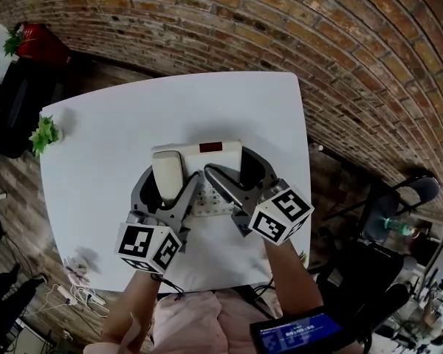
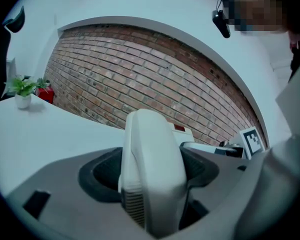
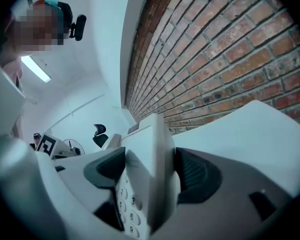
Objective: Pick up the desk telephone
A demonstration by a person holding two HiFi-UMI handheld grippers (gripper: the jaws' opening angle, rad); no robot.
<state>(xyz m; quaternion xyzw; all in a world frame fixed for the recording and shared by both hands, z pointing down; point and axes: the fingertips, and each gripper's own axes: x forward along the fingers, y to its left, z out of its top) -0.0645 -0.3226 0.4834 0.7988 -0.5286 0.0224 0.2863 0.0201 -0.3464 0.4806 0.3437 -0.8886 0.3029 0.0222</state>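
Note:
A white desk telephone (image 1: 220, 153) with a dark red display sits over the middle of the white table (image 1: 96, 190). Its handset (image 1: 167, 174) lies in the cradle on the phone's left side. My left gripper (image 1: 168, 180) is shut on the handset (image 2: 152, 159), with a black pad pressing on each flank. My right gripper (image 1: 240, 172) is shut on the phone's right edge (image 3: 149, 149), one jaw over the keypad (image 3: 127, 204) and one on the outer side. The frames do not show whether the phone touches the table.
A small potted plant (image 1: 44, 133) stands at the table's left edge, also seen as the plant (image 2: 22, 91). A brick wall (image 1: 340, 57) curves behind and to the right. A dark chair (image 1: 399, 198) stands at the right, and cables (image 1: 77, 286) lie on the floor lower left.

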